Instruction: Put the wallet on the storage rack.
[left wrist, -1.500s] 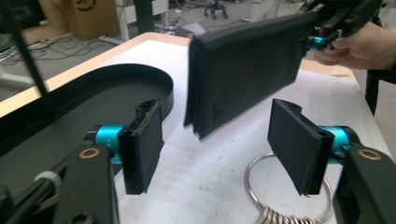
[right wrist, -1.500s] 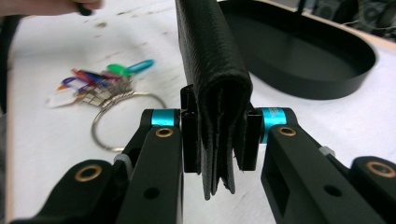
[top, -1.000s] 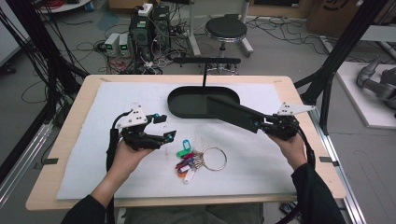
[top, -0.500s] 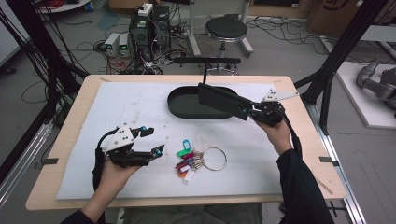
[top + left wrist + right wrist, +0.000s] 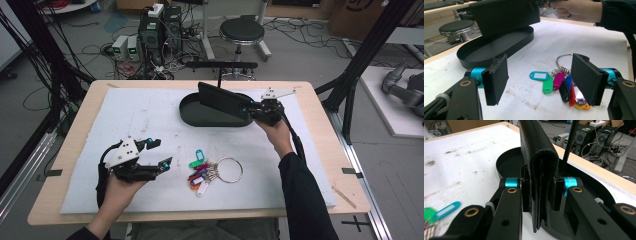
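Observation:
A black folded leather wallet hangs tilted over a black oval tray at the back of the table. My right gripper is shut on the wallet's right end. In the right gripper view the wallet stands upright between the jaws of that gripper, above the tray. A key ring with several coloured tags lies on the white mat. My left gripper is open just left of the keys. In the left gripper view the keys lie between the pads, under the right one.
A white mat covers most of the wooden table. Beyond the far edge stand a black stool, a dark bar on a post and electronics with cables on the floor. Black frame posts flank the table.
My right gripper has carried the wallet left and farther back, so it now hangs over the tray. My left gripper has drawn back toward the near left, still open.

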Tool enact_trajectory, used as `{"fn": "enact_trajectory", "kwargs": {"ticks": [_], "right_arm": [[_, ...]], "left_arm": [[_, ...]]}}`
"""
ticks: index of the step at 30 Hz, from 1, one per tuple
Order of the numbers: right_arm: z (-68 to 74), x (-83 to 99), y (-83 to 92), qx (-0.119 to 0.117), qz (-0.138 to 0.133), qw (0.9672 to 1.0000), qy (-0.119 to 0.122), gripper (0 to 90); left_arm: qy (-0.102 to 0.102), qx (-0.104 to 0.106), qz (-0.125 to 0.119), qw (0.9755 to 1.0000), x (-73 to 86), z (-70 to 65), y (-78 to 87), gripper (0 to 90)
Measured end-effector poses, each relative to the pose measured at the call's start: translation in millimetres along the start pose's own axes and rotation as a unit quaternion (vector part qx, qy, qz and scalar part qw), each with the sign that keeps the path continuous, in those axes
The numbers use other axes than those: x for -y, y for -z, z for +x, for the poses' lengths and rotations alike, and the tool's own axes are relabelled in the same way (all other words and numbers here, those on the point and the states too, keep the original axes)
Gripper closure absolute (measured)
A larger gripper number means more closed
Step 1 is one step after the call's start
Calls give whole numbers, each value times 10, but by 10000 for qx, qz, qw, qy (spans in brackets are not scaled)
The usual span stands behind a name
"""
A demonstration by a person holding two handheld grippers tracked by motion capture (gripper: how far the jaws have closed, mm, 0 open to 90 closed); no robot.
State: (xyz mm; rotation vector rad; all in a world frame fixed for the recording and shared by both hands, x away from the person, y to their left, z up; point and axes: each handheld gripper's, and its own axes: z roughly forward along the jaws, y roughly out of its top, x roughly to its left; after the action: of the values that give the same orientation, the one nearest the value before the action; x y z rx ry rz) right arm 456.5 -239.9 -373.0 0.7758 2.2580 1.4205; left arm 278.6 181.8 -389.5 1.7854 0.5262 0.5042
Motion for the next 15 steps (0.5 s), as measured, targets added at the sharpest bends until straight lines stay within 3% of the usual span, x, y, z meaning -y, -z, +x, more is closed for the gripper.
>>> {"fn": "enact_trajectory", "kwargs": {"ticks": [7, 15], "right_arm": [[-45, -1, -233, -39, -45, 10000, -26, 770], [-116, 111, -438, 101, 63, 9999, -88, 770]], "left_arm": [[-63, 3, -51, 10000, -13, -28, 18, 304], [-34, -10, -74, 10000, 3, -18, 31, 304]]}}
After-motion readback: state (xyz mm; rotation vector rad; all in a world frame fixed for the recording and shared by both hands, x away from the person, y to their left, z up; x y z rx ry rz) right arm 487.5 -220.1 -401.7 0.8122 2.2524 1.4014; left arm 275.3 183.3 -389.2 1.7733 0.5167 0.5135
